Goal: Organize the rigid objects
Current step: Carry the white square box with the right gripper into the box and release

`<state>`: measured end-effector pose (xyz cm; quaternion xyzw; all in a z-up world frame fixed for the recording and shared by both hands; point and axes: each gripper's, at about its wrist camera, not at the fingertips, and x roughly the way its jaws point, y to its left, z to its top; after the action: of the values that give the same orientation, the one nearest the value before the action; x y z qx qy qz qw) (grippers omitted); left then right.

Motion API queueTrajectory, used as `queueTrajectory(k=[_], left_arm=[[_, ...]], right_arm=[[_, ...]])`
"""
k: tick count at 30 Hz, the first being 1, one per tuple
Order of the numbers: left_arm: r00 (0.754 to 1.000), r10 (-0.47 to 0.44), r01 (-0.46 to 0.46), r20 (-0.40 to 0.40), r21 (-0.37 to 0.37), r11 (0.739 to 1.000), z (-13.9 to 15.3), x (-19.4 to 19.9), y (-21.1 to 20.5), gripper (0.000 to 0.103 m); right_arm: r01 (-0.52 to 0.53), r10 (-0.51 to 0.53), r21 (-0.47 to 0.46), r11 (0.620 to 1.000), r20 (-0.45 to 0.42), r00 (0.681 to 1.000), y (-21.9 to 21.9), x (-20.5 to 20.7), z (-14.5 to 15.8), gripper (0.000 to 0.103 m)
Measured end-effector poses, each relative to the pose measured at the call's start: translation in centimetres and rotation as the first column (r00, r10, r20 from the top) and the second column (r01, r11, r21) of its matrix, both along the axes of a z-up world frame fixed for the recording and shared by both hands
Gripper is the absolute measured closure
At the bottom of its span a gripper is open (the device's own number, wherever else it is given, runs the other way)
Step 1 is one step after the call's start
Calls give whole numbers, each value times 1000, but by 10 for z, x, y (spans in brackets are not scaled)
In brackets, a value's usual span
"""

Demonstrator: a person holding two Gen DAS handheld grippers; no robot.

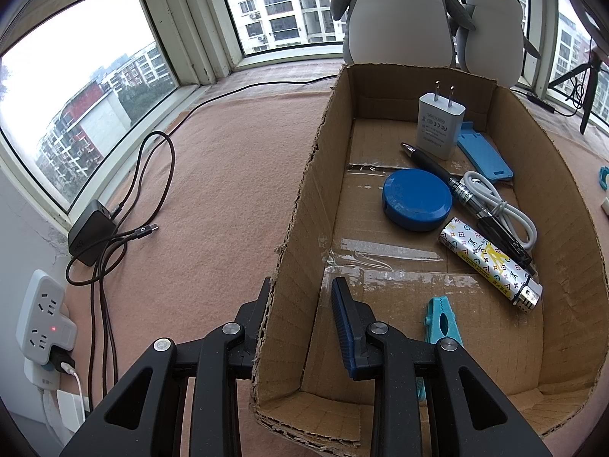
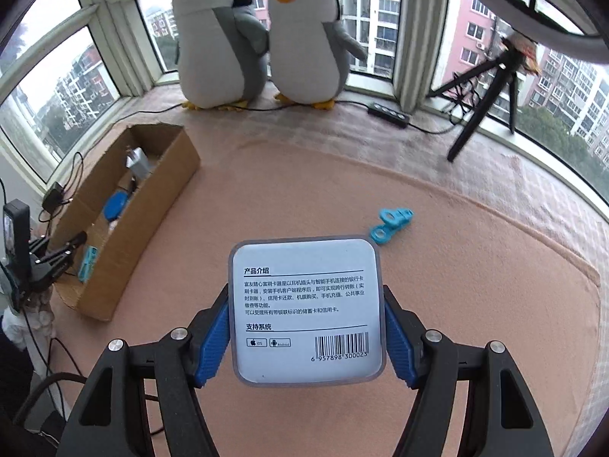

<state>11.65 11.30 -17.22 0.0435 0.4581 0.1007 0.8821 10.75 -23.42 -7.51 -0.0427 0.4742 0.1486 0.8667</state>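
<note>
Two plush penguins (image 2: 217, 38) (image 2: 308, 42) stand behind one cardboard box (image 1: 304, 205). Inside the box lie one white charger (image 1: 439, 125), one blue round tin (image 1: 416, 200), one pen (image 1: 449, 179), one lighter (image 1: 491, 264), one white cable (image 1: 506, 209). Right of the box lies one blue clip (image 2: 390, 222).

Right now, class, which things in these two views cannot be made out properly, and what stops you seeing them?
- Teal clip, left wrist view: lower end hidden behind the left gripper.
- Black pen, left wrist view: tip covered by the lighter.
- Large penguin, left wrist view: head cut off by the top edge.
- Cardboard box contents, right wrist view: mostly hidden by its near wall, small.
- White packet, right wrist view: only the printed back shows.
</note>
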Motion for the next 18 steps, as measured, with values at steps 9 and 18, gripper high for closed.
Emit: queueTrajectory(k=[9,18], left_arm=[[1000,2,-2,2,-3,1000,0,1,-1,73],[1000,5,-5,5,-8,1000,1,1,-1,73]], right_arm=[[-202,199,58,978,58,978,104,17,21,36],[-323,321,70,944,35,946,184,29,2,36]])
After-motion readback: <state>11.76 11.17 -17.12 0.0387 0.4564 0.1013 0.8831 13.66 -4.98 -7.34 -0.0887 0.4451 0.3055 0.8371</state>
